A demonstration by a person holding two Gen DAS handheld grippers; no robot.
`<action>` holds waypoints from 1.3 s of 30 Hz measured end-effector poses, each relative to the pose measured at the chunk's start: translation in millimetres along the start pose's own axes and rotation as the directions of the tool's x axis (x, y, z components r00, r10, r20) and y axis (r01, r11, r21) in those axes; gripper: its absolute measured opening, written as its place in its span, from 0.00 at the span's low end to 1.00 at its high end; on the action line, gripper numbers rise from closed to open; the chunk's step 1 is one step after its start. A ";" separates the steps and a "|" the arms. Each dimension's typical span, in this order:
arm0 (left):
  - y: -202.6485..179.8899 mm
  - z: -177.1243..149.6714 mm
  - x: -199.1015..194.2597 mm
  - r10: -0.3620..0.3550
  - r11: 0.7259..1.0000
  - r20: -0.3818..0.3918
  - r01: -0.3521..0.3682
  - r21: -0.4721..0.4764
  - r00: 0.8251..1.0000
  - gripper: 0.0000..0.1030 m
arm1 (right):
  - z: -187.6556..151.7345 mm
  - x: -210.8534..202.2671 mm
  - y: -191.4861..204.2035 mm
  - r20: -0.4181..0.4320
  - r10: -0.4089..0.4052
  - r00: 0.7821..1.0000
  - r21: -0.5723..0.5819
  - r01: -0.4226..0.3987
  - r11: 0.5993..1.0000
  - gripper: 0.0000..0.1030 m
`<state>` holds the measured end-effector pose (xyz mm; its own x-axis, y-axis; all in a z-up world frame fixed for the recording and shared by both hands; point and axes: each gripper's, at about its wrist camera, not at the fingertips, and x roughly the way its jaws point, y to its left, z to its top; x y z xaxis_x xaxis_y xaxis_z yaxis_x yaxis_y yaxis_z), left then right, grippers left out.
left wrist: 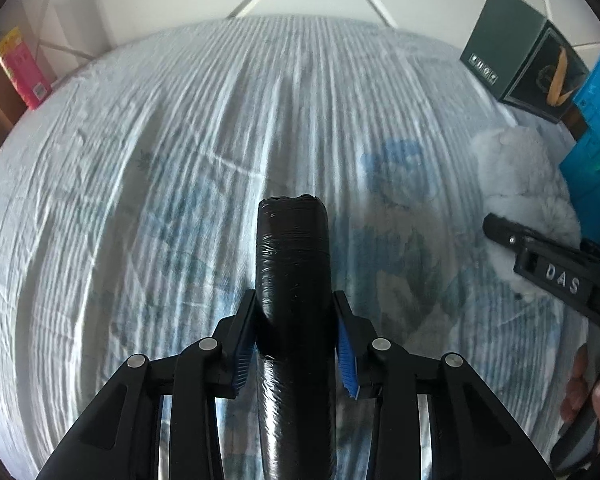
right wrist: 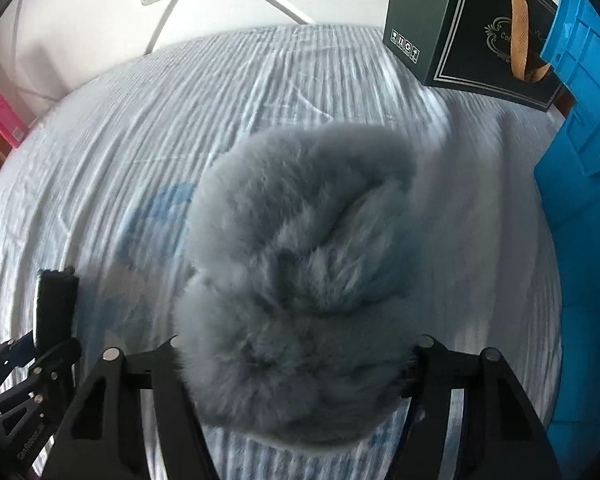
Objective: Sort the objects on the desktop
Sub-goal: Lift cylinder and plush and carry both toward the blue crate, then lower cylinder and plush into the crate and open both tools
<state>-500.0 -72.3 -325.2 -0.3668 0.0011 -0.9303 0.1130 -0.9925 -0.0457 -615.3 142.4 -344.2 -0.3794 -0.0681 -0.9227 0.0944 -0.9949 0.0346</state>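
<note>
From your left wrist camera, the risk is the long overhang: your left gripper (left wrist: 296, 336) pinches the black wrapped roll (left wrist: 292, 280) partway along its length, so a good stretch juts forward past the blue pads (left wrist: 346, 356) and more runs back under the camera. The wrapping looks glossy and slick, and a quick swing or a tilt could let the roll slide through the pads or pivot in them and drop onto the wrinkled pale sheet covering the desk (left wrist: 160, 160). The jaws here are drawn close, both pads pressed against the roll's sides, and the roll appears lifted clear of the sheet, though blur makes that hard to confirm. At the right edge of this view you can see your right gripper (left wrist: 548, 264) against the grey fluffy toy (left wrist: 516, 176), with the dark green box (left wrist: 512, 48) and the blue crate (left wrist: 596, 140) beyond it. From your right wrist camera, the danger is a shallow hold: the fur of the fluffy toy (right wrist: 296, 280) bulges over both fingers of the right gripper (right wrist: 296, 364), so you may be squeezing only pile, not body, and it could slip free on the way to the blue crate (right wrist: 580, 160). The jaws stand partly drawn in with the toy filling the gap between them; the fingertips are buried in fur, so I cannot tell how firmly they bite. The left gripper's roll (right wrist: 56, 304) shows at the lower left, near the toy, so watch that the two do not knock together.
</note>
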 end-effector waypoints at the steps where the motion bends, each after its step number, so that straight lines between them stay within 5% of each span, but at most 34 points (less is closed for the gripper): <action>1: 1.5 -1.1 -8.3 -0.008 1.000 0.014 0.008 0.001 1.000 0.34 | 0.4 0.8 0.8 0.003 0.015 1.000 0.001 -0.015 1.000 0.60; 4: 0.7 -2.0 -31.4 -0.019 1.000 0.059 0.019 0.008 0.998 0.34 | 10.6 -16.2 -0.4 0.027 0.096 0.995 0.015 -0.097 0.995 0.60; 11: -2.7 -19.4 -103.6 -0.039 0.999 0.168 0.037 0.018 0.985 0.34 | 25.1 -75.4 9.2 0.117 0.120 0.986 -0.023 -0.118 0.993 0.60; 16: 2.9 -41.0 -167.2 -0.067 0.998 0.271 0.058 0.040 0.960 0.34 | 18.0 -129.3 17.4 0.203 0.132 0.970 -0.031 -0.129 0.991 0.60; 26: -24.2 -73.6 -279.7 -0.154 0.986 0.443 0.108 0.127 0.883 0.34 | -10.4 -271.6 18.7 0.424 0.140 0.895 -0.034 -0.139 0.990 0.60; 33: -98.7 -62.1 -316.1 -0.215 0.973 0.531 0.133 0.189 0.819 0.34 | -39.4 -355.9 -20.5 0.538 0.101 0.837 -0.019 -0.108 0.994 0.60; 39: -181.1 -78.8 -365.1 -0.309 0.946 0.591 0.173 0.276 0.745 0.34 | -58.2 -422.4 -103.7 0.628 0.035 0.777 0.036 -0.074 0.997 0.60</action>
<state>-313.8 116.6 -5.9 -0.8540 0.2352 -0.4641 -0.2112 -0.9719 -0.1040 -411.2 278.7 19.6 -0.8699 -0.1347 -0.4744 0.0895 -0.9891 0.1166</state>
